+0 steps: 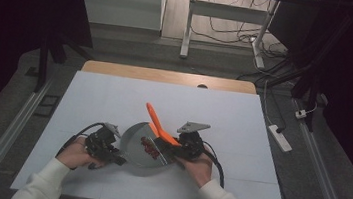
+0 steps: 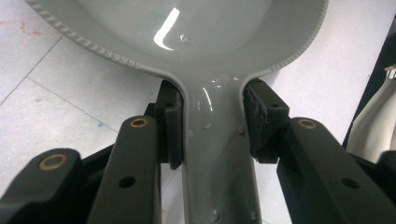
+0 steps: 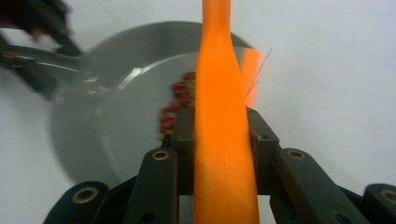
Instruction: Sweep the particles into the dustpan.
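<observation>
Two tools share the work: your left tool (image 2: 212,126) is clamped on the handle of the grey pan (image 1: 135,140) to steady it on the worktop (image 1: 113,102). Your right tool (image 3: 219,135) is clamped on the orange spatula (image 3: 223,116), which angles over the pan's red food pieces (image 1: 149,148), probably for stirring.

Pan (image 2: 205,28): grey, glossy, smooth; beaded rim; sharp highlights.
Pan handle (image 2: 212,154): same glossy grey finish, small rivet dimples.
Spatula (image 3: 223,140): orange plastic, matt, finely textured.
Gripper pads (image 2: 170,126): black, matt, rubber-like; one edge rough, worn.
Table cover (image 1: 114,97): white, matt, smooth.
Table edge (image 1: 167,76): light wood.
</observation>
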Demonstrator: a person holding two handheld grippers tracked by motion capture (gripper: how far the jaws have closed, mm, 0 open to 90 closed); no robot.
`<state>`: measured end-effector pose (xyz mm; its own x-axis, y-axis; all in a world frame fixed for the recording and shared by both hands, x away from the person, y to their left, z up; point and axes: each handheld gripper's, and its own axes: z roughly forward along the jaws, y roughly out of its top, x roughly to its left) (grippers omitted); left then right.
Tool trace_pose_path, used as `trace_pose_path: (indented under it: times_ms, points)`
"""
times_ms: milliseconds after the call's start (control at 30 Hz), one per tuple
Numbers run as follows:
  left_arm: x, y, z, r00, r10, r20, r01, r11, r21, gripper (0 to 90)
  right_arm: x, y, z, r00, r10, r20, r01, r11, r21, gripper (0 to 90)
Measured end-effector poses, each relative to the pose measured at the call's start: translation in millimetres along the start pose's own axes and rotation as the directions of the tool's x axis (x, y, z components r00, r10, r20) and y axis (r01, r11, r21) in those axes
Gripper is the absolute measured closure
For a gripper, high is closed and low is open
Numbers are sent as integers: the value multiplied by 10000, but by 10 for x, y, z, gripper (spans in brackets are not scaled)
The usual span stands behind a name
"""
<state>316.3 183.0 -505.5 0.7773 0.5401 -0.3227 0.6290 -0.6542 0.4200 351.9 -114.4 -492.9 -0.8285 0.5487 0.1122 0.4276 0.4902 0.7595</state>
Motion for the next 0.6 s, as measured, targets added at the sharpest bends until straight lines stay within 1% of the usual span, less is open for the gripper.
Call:
trace_pose_path:
  times_ms: [100,133,200,233,333,367,400,467,533,600]
  points:
    - [-1,-1,-4,10000,11,-1,-11,10000,-23,618,74,29,11,9984,-185,-540,179,9998,-121,699]
    - [-2,0,-6,10000,18,-23,-18,10000,-27,618,76,38,2,9978,-239,-614,224,9994,-246,699]
    - [-1,-2,-2,10000,10,-9,-10,10000,-30,618,40,56,-58,9992,-205,-334,190,9989,-438,700]
    - [1,-3,0,10000,17,-4,-17,10000,-31,618,40,56,-58,9992,-205,-334,190,9989,-438,700]
    - [10,-7,2,10000,32,-4,-32,10000,-79,618,-44,53,-125,10000,-13,-48,10,9982,-604,699]
    - [12,-10,0,10000,73,-14,-74,9999,-109,618,-95,51,-165,9999,88,139,-78,9975,-704,699]
    - [11,-11,-2,10000,90,-22,-90,9999,-120,618,-95,51,-165,9999,88,139,-78,9975,-704,699]
    - [10,-12,-6,9999,130,-52,-130,9998,-159,618,-158,47,-216,9994,217,288,-193,9965,-809,700]
    - [11,-13,-9,9998,172,-62,-173,9997,-194,617,-175,46,-230,9992,250,304,-224,9961,-852,699]
    - [9,-15,-11,9997,246,-94,-248,9994,-241,618,-201,47,-254,9988,235,422,-195,9957,-911,699]
